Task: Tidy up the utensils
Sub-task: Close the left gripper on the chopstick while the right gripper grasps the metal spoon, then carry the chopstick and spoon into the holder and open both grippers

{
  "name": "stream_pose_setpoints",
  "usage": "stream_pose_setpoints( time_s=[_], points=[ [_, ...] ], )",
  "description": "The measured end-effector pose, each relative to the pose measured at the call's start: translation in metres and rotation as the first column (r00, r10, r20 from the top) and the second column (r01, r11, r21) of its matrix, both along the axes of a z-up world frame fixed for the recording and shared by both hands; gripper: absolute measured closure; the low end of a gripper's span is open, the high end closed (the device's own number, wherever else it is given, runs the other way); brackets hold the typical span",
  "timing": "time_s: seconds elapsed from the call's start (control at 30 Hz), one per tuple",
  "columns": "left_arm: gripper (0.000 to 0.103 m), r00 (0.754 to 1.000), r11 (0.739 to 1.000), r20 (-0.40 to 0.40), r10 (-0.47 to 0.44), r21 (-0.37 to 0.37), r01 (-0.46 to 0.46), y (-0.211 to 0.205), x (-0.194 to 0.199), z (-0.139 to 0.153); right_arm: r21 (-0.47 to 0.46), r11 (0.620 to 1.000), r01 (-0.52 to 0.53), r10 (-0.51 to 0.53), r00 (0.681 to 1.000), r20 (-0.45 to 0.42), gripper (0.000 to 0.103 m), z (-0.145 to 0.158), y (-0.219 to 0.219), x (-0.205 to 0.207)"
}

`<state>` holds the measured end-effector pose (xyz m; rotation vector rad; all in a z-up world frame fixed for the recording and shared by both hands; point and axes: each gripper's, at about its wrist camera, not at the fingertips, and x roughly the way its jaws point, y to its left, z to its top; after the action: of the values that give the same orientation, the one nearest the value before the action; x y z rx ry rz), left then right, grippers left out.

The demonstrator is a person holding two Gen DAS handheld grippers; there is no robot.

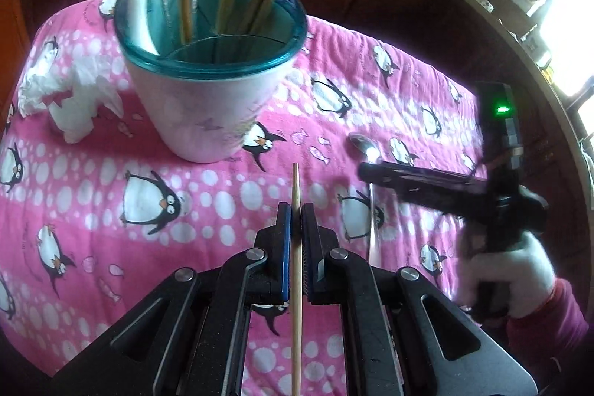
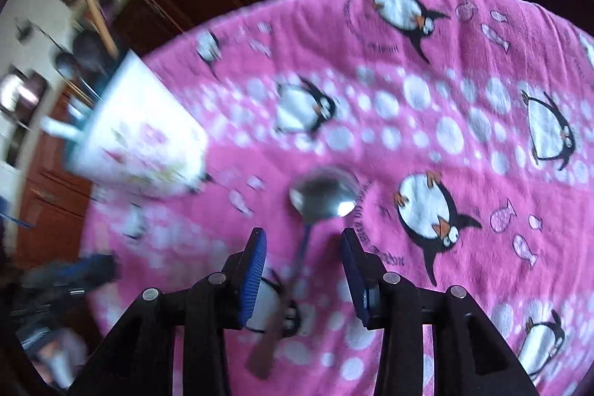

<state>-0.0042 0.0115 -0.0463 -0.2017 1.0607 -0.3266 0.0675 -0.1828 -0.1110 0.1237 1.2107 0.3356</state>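
Clearly, in the left wrist view your left gripper (image 1: 296,221) was closed on a chopstick (image 1: 296,247), whose length ran along the fingers; the holder (image 1: 211,62) stood ahead, slightly to the left. In the right wrist view your right gripper (image 2: 304,270) stood partly open and empty above the spoon (image 2: 319,199); its handle lay between the jaws, its bowl just ahead.
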Motion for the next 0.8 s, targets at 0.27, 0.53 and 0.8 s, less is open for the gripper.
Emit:
stream_pose_setpoints(
  time_s=[0.27, 0.53, 0.8],
  points=[
    [0.099, 1.0, 1.0, 0.011, 0.005, 0.004, -0.005, 0.0, 0.0, 0.003, 0.002, 0.984, 0.18, -0.18, 0.982, 0.054, 0.072, 0.006, -0.067, -0.009],
    [0.099, 1.0, 1.0, 0.005, -0.021, -0.002, 0.021, -0.017, 0.006, -0.001, 0.112, 0.945, 0.308, -0.312, 0.95, 0.017, 0.072, 0.019, -0.143, -0.023],
    [0.099, 0.999, 0.999, 0.019, -0.043, -0.029, 0.043, -0.026, 0.008, 0.01, 0.164, 0.978, 0.132, -0.131, 0.991, -0.019, 0.071, 0.004, -0.125, -0.001]
  ],
)
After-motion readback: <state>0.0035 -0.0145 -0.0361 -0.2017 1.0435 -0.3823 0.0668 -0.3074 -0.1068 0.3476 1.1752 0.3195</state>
